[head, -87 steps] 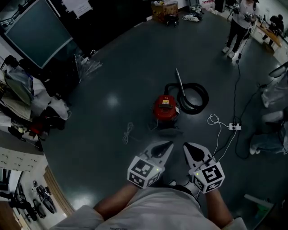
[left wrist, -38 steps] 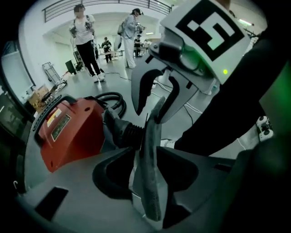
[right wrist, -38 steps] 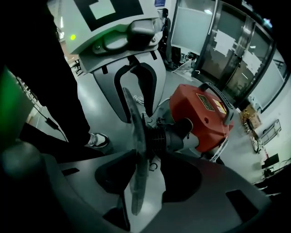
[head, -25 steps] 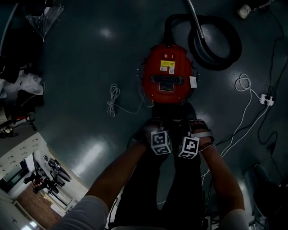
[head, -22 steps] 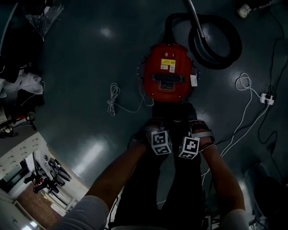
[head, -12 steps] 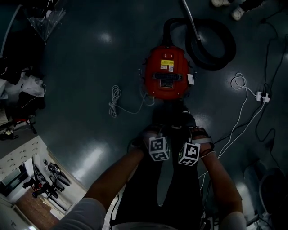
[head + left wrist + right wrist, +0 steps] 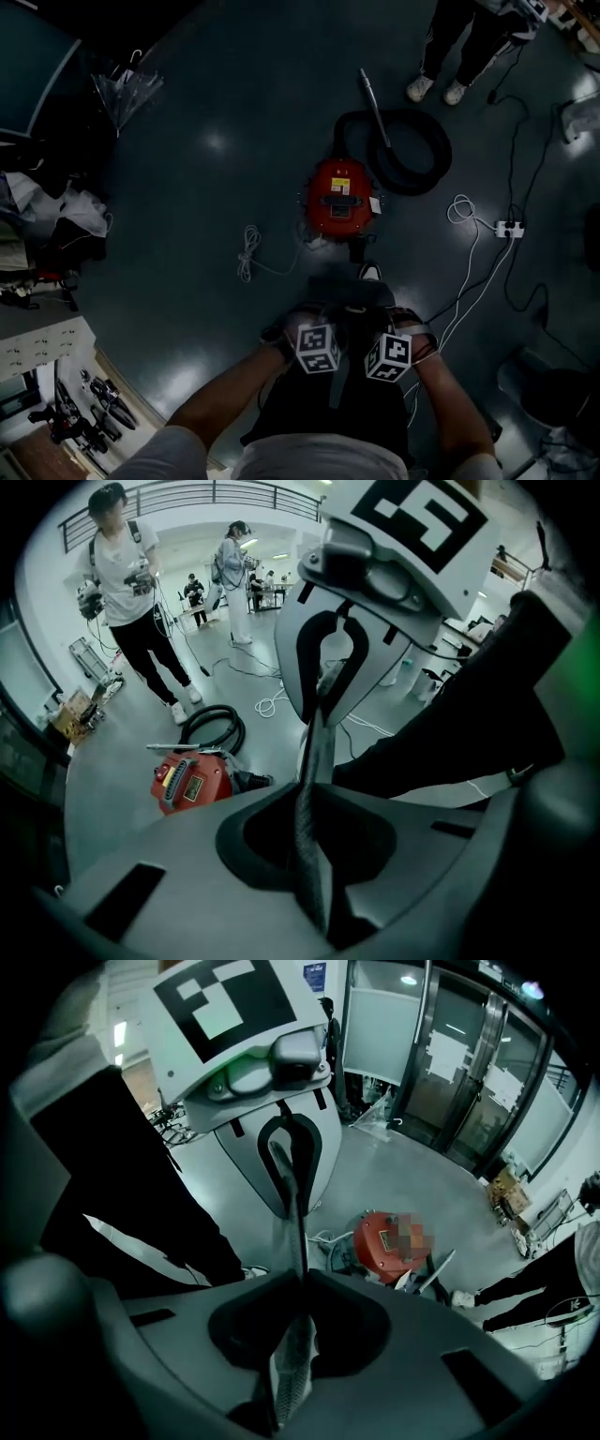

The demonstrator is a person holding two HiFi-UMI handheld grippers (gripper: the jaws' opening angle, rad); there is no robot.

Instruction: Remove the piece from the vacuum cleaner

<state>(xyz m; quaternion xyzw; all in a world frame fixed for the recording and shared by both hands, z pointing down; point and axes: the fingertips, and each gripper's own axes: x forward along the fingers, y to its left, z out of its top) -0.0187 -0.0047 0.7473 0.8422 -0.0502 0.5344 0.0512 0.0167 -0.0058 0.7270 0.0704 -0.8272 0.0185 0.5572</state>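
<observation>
The red vacuum cleaner [image 7: 337, 197] stands on the dark floor ahead of me, with its black hose [image 7: 403, 155] coiled to the right and a metal wand [image 7: 373, 94] lying across the coil. Both grippers hang close to my body, well short of the vacuum. My left gripper [image 7: 330, 352] and right gripper [image 7: 373, 358] face each other, tips nearly together. Each has its jaws shut with nothing between them. The left gripper view shows the vacuum [image 7: 192, 780] low on the left. In the right gripper view the vacuum [image 7: 389, 1241] lies past the jaws.
A bundled white cord [image 7: 247, 251] lies left of the vacuum. A power strip [image 7: 506, 228] with loose white cable sits to the right. A person [image 7: 459, 47] stands beyond the hose. Clothes and clutter [image 7: 66, 225] line the left side, and a folded umbrella [image 7: 127, 89] lies there too.
The view has pulled back: the vacuum looks smaller and farther away, and a standing person's legs have come into view. Both grippers stay together near my body, lower in the view.
</observation>
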